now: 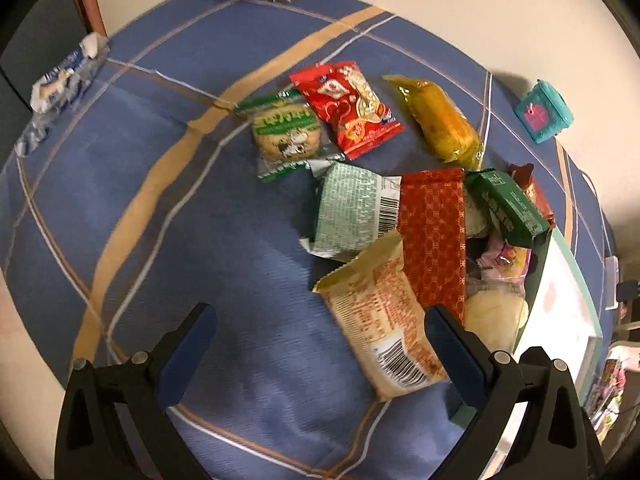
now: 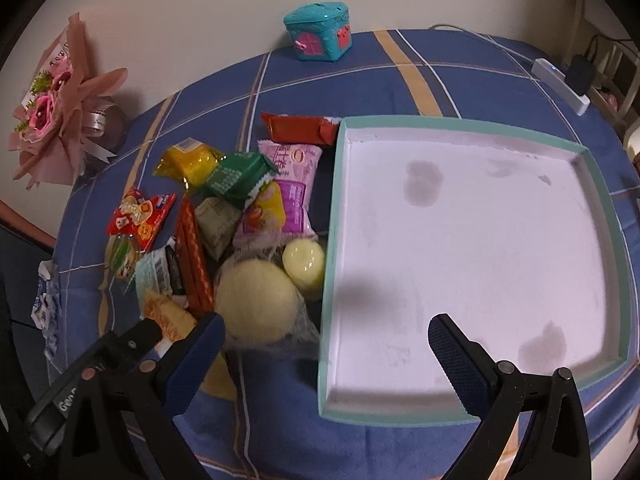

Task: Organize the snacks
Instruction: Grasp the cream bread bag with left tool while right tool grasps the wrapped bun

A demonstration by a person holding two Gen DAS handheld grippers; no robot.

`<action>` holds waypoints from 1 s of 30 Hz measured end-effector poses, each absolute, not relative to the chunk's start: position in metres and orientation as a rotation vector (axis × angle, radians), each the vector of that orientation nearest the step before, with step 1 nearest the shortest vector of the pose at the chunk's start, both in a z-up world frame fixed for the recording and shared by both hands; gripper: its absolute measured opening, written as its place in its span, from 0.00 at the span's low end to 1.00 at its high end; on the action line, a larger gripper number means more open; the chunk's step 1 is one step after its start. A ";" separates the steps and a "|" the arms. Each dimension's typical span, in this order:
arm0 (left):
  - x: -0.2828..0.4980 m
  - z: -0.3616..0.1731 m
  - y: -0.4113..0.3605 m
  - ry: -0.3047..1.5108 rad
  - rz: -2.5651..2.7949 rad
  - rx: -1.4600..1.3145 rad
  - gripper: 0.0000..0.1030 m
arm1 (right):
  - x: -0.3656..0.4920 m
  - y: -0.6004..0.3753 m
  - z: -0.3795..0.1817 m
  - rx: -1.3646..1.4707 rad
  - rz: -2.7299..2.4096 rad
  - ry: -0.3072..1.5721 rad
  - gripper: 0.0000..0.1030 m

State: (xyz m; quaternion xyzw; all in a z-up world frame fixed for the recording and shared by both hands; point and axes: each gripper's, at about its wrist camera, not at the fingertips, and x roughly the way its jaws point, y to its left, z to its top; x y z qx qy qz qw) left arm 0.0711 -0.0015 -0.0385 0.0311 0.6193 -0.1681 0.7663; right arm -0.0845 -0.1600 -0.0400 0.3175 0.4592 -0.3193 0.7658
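Blue plaid tablecloth [image 2: 460, 80] over a table against a pale wall, snacks heaped beside an empty tray.

The shallow teal-rimmed white cardboard tray [image 2: 592, 172] holds nothing; the pile of crinkly foil snack packets [image 2: 256, 208] touches its left wall. They look light, soft and slippery, best pinched at a crimped end. Left gripper [image 1: 320, 338] and right gripper [image 2: 326, 344] both hang spread wide, holding nothing.

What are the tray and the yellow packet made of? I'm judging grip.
Tray: looks like matte card, with teal walls and a stained white floor. Yellow packet: probably thin glossy plastic film, translucent, crinkled at its twisted ends.
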 end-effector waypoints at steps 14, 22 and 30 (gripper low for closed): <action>0.077 -0.067 -0.014 1.477 -0.383 0.053 1.00 | -0.086 -0.177 -0.042 0.716 -0.699 0.998 1.00; 0.068 -0.086 -0.012 1.474 -0.359 0.145 0.87 | -0.079 -0.169 -0.041 0.725 -0.632 0.974 1.00; 0.066 -0.087 0.007 1.447 -0.326 0.125 0.63 | -0.066 -0.156 -0.038 0.731 -0.536 0.943 0.89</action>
